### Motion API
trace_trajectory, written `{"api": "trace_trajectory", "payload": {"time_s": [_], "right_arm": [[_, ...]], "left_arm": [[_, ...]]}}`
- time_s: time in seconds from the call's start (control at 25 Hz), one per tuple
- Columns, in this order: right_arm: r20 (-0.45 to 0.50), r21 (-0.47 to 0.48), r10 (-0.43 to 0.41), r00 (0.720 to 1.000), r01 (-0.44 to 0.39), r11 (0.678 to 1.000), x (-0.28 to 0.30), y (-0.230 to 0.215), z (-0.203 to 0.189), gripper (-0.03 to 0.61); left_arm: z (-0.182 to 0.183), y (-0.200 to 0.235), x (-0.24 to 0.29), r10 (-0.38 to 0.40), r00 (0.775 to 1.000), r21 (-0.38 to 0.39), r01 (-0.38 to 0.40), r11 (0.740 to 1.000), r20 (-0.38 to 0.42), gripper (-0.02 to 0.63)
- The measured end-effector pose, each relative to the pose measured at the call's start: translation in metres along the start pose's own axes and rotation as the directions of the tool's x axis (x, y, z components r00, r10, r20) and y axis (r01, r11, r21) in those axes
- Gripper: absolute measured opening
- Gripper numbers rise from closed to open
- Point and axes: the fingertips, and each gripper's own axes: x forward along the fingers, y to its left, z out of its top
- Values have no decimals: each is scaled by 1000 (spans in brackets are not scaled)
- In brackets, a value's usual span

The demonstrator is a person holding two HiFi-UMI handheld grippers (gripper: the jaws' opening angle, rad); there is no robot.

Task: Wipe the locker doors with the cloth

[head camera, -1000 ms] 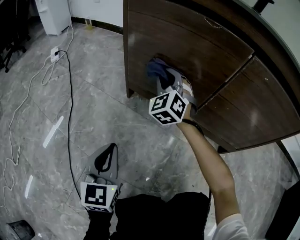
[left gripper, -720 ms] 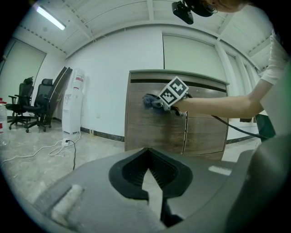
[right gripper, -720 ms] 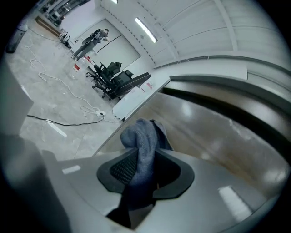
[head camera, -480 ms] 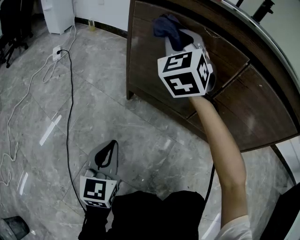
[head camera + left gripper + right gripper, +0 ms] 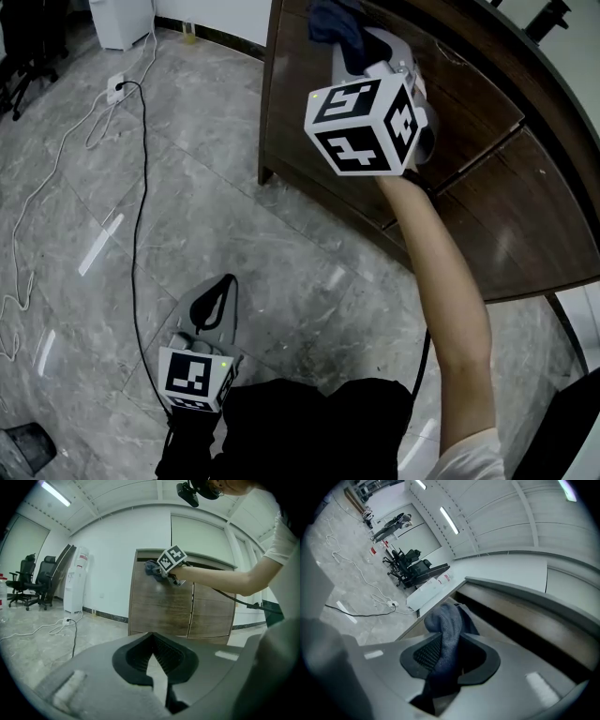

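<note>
The brown wooden locker (image 5: 300, 122) stands at the upper right of the head view, its left door (image 5: 159, 606) facing me. A dark blue cloth (image 5: 337, 23) is pressed against the top of that door. My right gripper (image 5: 359, 49) is shut on the cloth (image 5: 443, 620), which bulges out between the jaws of the right gripper (image 5: 449, 639) and hangs down behind them. My left gripper (image 5: 225, 284) hangs low over the floor, well away from the locker. The left gripper (image 5: 151, 637) is shut with nothing in it.
A black cable (image 5: 141, 187) runs across the grey tiled floor to a power strip (image 5: 114, 82). A white appliance (image 5: 75, 585) and office chairs (image 5: 33, 581) stand along the wall left of the locker. The locker's right door (image 5: 525, 216) lies beyond my right arm.
My right gripper has risen with the cloth from the middle of the left door to its top edge. The left gripper has stayed where it was.
</note>
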Motion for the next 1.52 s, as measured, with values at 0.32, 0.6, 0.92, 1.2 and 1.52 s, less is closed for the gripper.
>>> {"api": "trace_trajectory", "payload": {"time_s": [0.32, 0.6, 0.92, 1.2, 1.52], "right_arm": [[-83, -44, 69, 994, -73, 996, 20, 110, -72, 107], [-193, -66, 184, 964, -200, 977, 39, 211, -141, 107], [-305, -43, 284, 909, -311, 950, 52, 290, -198, 107], [-384, 3, 373, 845, -402, 915, 60, 334, -228, 107], [-203, -5, 267, 942, -274, 962, 67, 213, -105, 106]], "left_arm": [[-14, 12, -4, 23, 1000, -25, -23, 999, 3, 2], [-28, 30, -6, 59, 997, -44, -61, 997, -41, 2], [-39, 44, -7, 79, 996, -61, -82, 995, -50, 3], [-32, 45, -6, 79, 996, -59, -81, 995, -38, 3], [-11, 33, -7, 59, 998, -57, -60, 997, -16, 2]]}}
